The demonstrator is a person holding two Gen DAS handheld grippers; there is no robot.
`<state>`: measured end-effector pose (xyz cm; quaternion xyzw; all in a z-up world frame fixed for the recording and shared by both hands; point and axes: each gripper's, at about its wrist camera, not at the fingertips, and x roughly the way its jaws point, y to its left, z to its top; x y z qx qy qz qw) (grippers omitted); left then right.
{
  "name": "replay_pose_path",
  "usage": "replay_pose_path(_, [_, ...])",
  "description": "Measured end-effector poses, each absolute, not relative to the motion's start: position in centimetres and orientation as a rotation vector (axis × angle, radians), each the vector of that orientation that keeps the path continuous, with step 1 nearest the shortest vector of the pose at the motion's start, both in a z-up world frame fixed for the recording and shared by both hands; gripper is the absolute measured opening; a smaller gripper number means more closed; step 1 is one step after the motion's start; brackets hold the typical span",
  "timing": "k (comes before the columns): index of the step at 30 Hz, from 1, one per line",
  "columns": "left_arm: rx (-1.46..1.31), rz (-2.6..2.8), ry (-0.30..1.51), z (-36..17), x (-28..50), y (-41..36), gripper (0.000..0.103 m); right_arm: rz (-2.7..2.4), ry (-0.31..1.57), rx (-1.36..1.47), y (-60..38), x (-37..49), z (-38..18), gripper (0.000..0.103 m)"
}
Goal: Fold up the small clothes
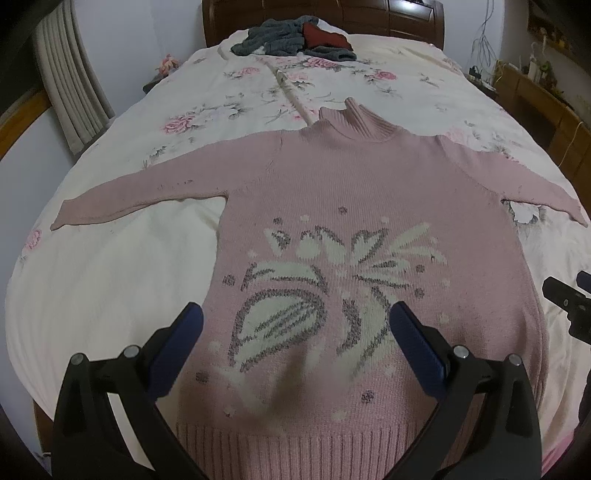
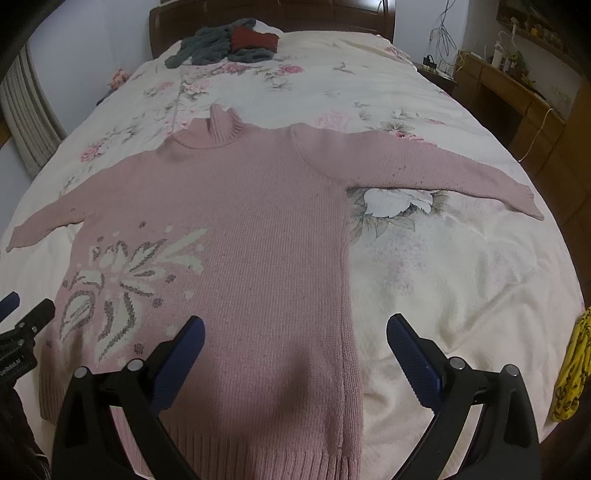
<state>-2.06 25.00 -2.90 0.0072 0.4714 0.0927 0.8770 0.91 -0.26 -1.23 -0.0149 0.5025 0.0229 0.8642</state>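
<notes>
A pink knitted turtleneck sweater (image 1: 354,192) (image 2: 258,221) with a white and grey leaf pattern lies flat on the bed, front up, both sleeves spread out sideways and the ribbed hem nearest me. My left gripper (image 1: 295,321) hovers open above the lower left part of the sweater, nothing between its blue pads. My right gripper (image 2: 295,328) hovers open above the sweater's lower right edge, also holding nothing. The right gripper's tip (image 1: 565,299) shows at the left wrist view's right border, and the left gripper's tip (image 2: 26,321) shows at the right wrist view's left border.
The bed carries a cream floral cover (image 1: 110,280) (image 2: 461,277). A pile of grey and dark red clothes (image 1: 295,37) (image 2: 229,44) lies near the wooden headboard (image 1: 406,18). A yellow cloth (image 2: 572,369) sits at the bed's right edge. A wooden desk (image 2: 517,96) stands to the right, curtains (image 1: 70,81) to the left.
</notes>
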Motion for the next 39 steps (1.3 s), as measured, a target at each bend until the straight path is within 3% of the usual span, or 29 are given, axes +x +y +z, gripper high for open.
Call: replay_pose_path(39, [0.022,0.204,0.990,-3.64,-1.97,25.27,0.100,0.039,1.052,-0.014,-0.55,1.44,-1.68,0.099])
